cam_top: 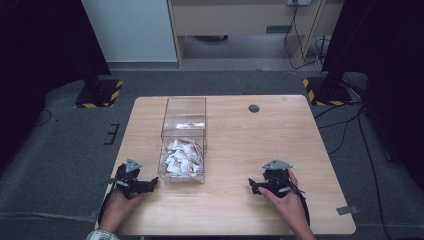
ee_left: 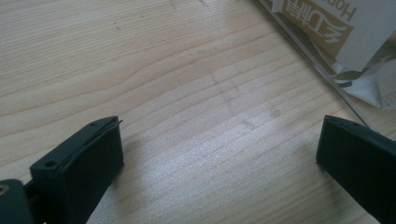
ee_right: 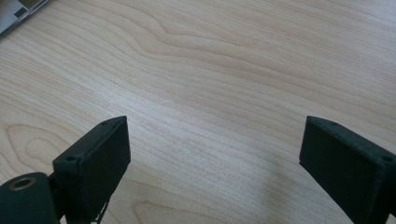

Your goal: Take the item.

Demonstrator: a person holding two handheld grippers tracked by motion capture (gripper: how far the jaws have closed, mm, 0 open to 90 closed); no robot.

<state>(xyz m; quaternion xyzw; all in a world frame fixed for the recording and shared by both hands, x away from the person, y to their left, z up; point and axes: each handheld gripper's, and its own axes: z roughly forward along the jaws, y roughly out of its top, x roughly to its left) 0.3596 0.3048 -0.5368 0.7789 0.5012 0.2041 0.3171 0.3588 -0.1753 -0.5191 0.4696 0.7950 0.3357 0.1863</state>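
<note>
Black jaws of left hand-held gripper [ee_left: 219, 154] and right hand-held gripper [ee_right: 215, 158] wide apart, empty, above wooden table [cam_top: 240, 145].

A clear, open-topped rectangular box [cam_top: 184, 137] stands upright on the tabletop [cam_top: 250, 150], left of the tabletop's centre, with its long axis running from the near edge toward the far edge. Its near half holds a loose pile of small white-and-tan packets [cam_top: 182, 156]; the far half of the box floor is nearly bare. In the left gripper view, the box's lower edge [ee_left: 308, 49] crosses the upper right corner, with a packet [ee_left: 322, 25] bearing tan print pressed against the clear wall.
</note>
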